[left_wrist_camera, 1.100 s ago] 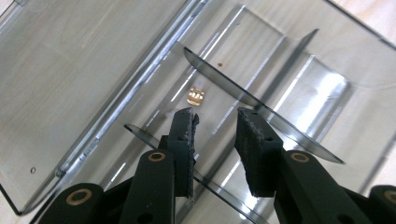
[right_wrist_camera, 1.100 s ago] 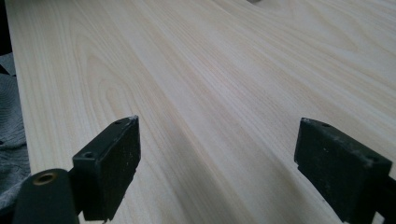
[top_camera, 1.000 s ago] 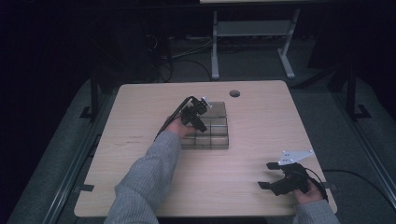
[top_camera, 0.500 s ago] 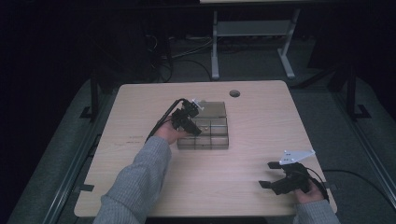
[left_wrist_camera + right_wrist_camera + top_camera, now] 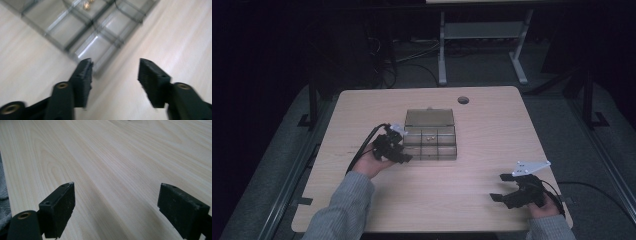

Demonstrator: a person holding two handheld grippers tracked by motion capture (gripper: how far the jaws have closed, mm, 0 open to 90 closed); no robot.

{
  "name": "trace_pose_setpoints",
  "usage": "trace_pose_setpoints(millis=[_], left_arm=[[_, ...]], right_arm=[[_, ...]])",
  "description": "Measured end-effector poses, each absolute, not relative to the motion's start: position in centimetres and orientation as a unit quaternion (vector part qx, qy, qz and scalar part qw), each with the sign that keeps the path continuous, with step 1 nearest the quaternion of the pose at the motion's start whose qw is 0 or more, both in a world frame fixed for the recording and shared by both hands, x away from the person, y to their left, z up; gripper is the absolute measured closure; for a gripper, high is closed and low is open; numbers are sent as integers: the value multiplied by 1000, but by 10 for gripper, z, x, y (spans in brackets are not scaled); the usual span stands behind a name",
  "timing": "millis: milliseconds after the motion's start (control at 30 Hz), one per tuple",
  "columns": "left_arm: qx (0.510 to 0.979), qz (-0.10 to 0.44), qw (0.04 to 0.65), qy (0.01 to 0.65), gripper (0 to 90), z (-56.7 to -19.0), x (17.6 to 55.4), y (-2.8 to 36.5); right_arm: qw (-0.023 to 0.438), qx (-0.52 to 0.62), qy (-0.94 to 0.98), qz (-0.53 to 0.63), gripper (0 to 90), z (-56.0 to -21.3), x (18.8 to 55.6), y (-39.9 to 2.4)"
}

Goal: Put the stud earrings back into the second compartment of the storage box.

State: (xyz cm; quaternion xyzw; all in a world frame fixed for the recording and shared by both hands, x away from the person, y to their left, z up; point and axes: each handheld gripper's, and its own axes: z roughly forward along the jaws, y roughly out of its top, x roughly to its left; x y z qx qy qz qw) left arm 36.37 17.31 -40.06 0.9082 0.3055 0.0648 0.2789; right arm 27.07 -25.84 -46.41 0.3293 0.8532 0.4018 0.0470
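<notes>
Left gripper (image 5: 113,75) fingers apart, empty, just beside near-left corner of clear plastic compartment box (image 5: 430,136) with lid raised, mid pale wooden table (image 5: 482,130); box ahead-left of fingertips. Right gripper (image 5: 512,192) fingers apart, empty, near right table edge, well apart from box. Left hand nearer.

Right gripper (image 5: 116,195): two black jaws set wide apart with nothing between them, over bare pale wood-grain table (image 5: 120,152); grey fabric (image 5: 3,195) at the left edge, beside the left jaw.
</notes>
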Motion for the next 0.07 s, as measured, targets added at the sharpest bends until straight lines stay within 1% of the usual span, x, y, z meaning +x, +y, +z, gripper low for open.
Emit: trace_pose_setpoints(millis=[33,67], left_arm=[[905,70,285,308,407,-402,356,179],[900,71,296,311,405,-406,346,187]], right_arm=[[47,329,854,401,145,-464,270,-259],[47,328,854,401,145,-464,270,-258]])
